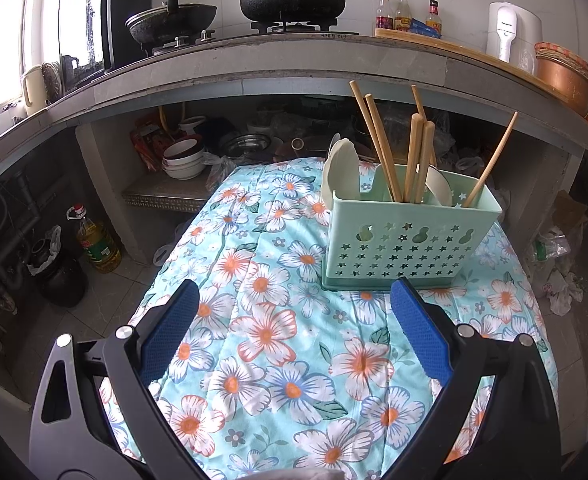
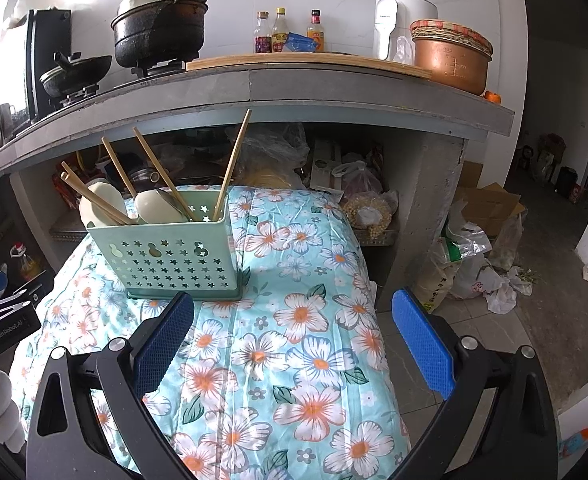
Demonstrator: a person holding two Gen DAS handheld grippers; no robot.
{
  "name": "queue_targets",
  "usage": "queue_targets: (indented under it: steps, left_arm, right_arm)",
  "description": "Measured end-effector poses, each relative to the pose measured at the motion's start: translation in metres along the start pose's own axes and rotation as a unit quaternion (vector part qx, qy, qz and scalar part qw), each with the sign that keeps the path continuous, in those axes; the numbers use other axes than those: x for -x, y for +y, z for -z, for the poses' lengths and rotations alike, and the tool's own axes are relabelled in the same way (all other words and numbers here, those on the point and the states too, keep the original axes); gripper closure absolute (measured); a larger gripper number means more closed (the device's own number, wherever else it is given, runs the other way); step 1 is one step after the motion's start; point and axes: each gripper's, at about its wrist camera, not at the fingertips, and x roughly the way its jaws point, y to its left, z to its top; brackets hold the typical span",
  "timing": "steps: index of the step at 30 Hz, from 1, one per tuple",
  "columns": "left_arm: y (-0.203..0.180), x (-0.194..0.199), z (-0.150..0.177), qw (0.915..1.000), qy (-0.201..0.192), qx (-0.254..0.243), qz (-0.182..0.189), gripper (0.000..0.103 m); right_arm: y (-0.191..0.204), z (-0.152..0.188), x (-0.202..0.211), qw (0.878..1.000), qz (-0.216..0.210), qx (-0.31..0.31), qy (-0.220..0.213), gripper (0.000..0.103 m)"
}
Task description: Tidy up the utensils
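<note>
- Caddy [image 1: 410, 236] of utensils: pale green, star-punched, standing upright on the floral cloth [image 1: 278, 344], toward the far end of the covered surface, below the counter [image 1: 254, 64].
- Inside: chopsticks [image 1: 414, 160] standing on end, long axes near vertical and fanned out; one stick [image 1: 490, 160] leaning off alone toward the right end; white spoons [image 1: 340, 170] in the left part, bowls up.
- No loose utensil visible on the cloth in either view; judged from that, sorting seems far along or done.
- Left claw [image 1: 296, 298]: spread wide, nothing between the pads, hovering over bare cloth.
- Right claw [image 2: 294, 312]: likewise spread and empty, its right pad hanging past the cloth's edge over the floor.
- Key relation: caddy ahead of both claws; up and right of centre for the left claw, up and left for the right one, so lying between the two.
- Left claw looks the nearer, its right pad tip just below the caddy's base in that view; right claw a little farther back.
- Any regrip likely calls for a reach forward and a close across a stick's upright axis.
</note>
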Motion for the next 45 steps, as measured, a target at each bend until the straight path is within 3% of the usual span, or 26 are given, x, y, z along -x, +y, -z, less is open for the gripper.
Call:
queue_targets:
  steps: [45]
  left_arm:
    - [0.0016, -0.0023, 0.0001, 1.0000, 0.000, 0.000, -0.001, 0.010]
  right_arm:
    - [0.0023, -0.0010, -0.0013, 1.000, -0.008, 0.000, -0.001, 0.006]
